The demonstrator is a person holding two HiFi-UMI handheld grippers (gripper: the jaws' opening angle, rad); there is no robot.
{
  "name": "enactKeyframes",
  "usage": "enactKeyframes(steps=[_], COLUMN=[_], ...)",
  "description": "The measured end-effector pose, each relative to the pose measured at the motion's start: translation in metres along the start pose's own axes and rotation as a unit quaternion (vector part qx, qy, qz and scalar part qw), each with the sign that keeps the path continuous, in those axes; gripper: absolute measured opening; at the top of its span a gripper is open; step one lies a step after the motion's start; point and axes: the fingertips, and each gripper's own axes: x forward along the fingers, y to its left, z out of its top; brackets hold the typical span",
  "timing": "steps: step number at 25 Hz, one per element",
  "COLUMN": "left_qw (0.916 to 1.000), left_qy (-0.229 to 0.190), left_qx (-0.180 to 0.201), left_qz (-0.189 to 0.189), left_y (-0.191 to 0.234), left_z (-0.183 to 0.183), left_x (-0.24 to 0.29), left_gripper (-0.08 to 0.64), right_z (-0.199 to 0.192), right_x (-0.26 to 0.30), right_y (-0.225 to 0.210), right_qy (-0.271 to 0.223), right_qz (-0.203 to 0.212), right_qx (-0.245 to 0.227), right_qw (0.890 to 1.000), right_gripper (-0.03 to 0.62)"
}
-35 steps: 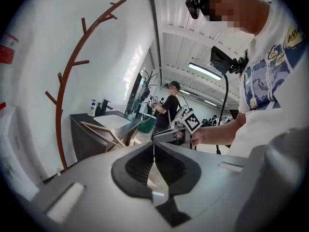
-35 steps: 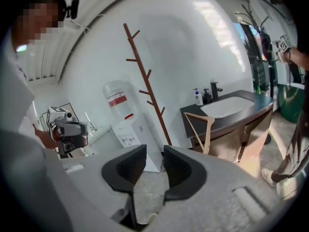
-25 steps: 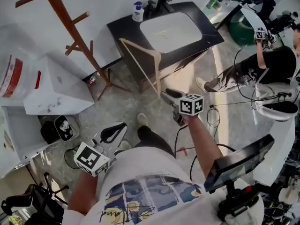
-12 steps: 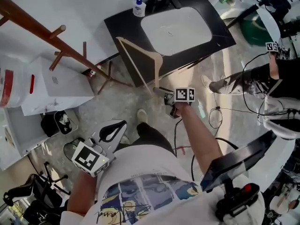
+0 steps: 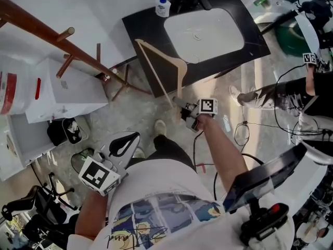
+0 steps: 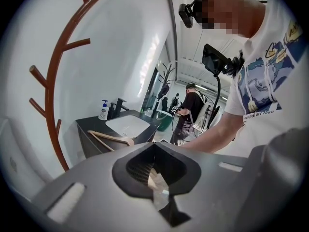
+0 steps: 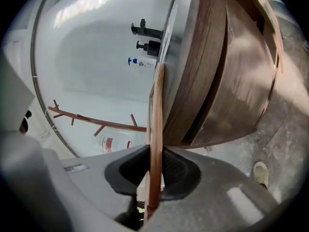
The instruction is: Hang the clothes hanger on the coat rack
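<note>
A light wooden clothes hanger [image 5: 156, 69] leans against the front of the black sink cabinet, one end near the floor. My right gripper [image 5: 180, 105] is at that low end. In the right gripper view the hanger's bar [image 7: 155, 129] runs straight between the jaws, which are closing and press on it. The brown wooden coat rack [image 5: 62, 40] stands to the left by the wall, and shows in both gripper views [image 6: 50, 95] [image 7: 96, 121]. My left gripper [image 5: 134, 138] hangs low beside my body, shut and empty, facing the hanger [image 6: 108, 137].
The black cabinet [image 5: 145, 25] carries a white basin [image 5: 203, 30] and a soap bottle [image 5: 163, 5]. White boxes [image 5: 62, 95] sit left of the rack's feet. Another person [image 5: 291, 92] stands at the right among floor cables. A monitor on a stand [image 5: 265, 178] is close at my right.
My right gripper has dropped and rolled to the hanger's lower end, and its jaws have taken the bar between them. The left gripper has shifted only slightly.
</note>
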Motion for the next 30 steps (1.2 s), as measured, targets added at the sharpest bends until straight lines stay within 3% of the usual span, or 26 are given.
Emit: enactKeyframes(steps=[4, 13, 19, 30], left_qw=[1.0000, 0.9999, 0.9996, 0.9986], left_qy=[-0.005, -0.016, -0.024, -0.046], left_qx=[-0.001, 0.002, 0.010, 0.023], left_qz=[0.003, -0.002, -0.008, -0.009], left_y=[0.002, 0.001, -0.003, -0.003], left_z=[0.000, -0.002, -0.007, -0.001], left_x=[-0.003, -0.014, -0.029, -0.055], left_gripper=[0.003, 0.003, 0.003, 0.003], right_z=[0.000, 0.011, 0.028, 0.041], right_x=[0.002, -0.012, -0.028, -0.049], right_y=[0.008, 0.025, 0.041, 0.097], right_qy=[0.004, -0.016, -0.033, -0.039], right_qz=[0.017, -0.010, -0.034, -0.027], right_qx=[-0.010, -0.022, -0.060, -0.127], right_qw=[1.000, 1.000, 0.997, 0.991], right_gripper=[0.052, 0.046, 0.044, 0.043])
